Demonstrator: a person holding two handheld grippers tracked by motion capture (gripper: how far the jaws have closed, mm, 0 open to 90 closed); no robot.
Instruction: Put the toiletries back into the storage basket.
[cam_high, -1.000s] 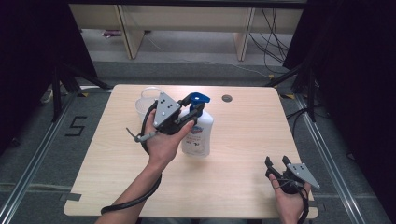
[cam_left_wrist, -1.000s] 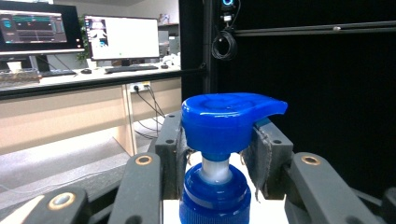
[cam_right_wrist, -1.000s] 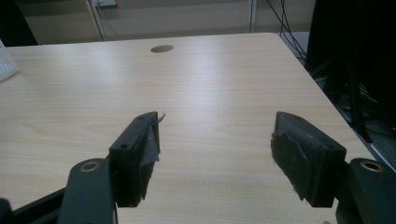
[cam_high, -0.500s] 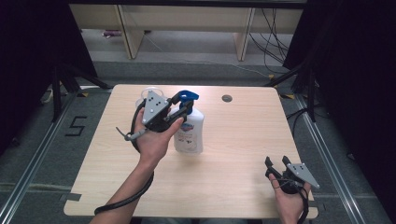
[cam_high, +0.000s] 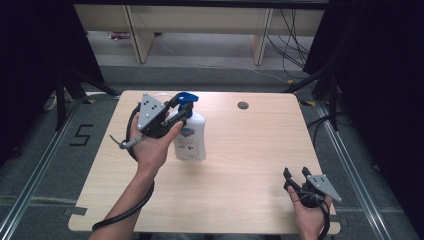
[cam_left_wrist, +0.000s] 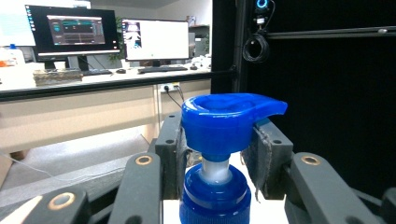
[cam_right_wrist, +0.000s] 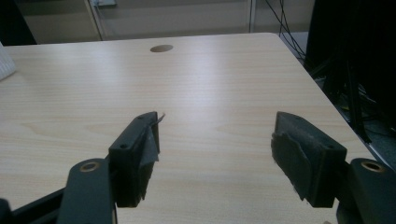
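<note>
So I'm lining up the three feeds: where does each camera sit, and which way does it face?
High view: above the person's side, looking down on the table; both forearms and grippers show.
Left gripper view: rides the left gripper, facing the pump bottle; its jaws flank the pump neck.
Right gripper view: rides the right gripper, facing across the table; jaws apart.
Shared: high and left gripper views show the bottle.

Wood table w/ round hole; monitors on desk behind.

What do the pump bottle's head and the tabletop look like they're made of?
Pump head: glossy blue plastic, likely moulded, judging by its highlights and smooth edges. Table: pale wood-grain surface, matte; probably laminate, though solid wood can't be ruled out.
</note>
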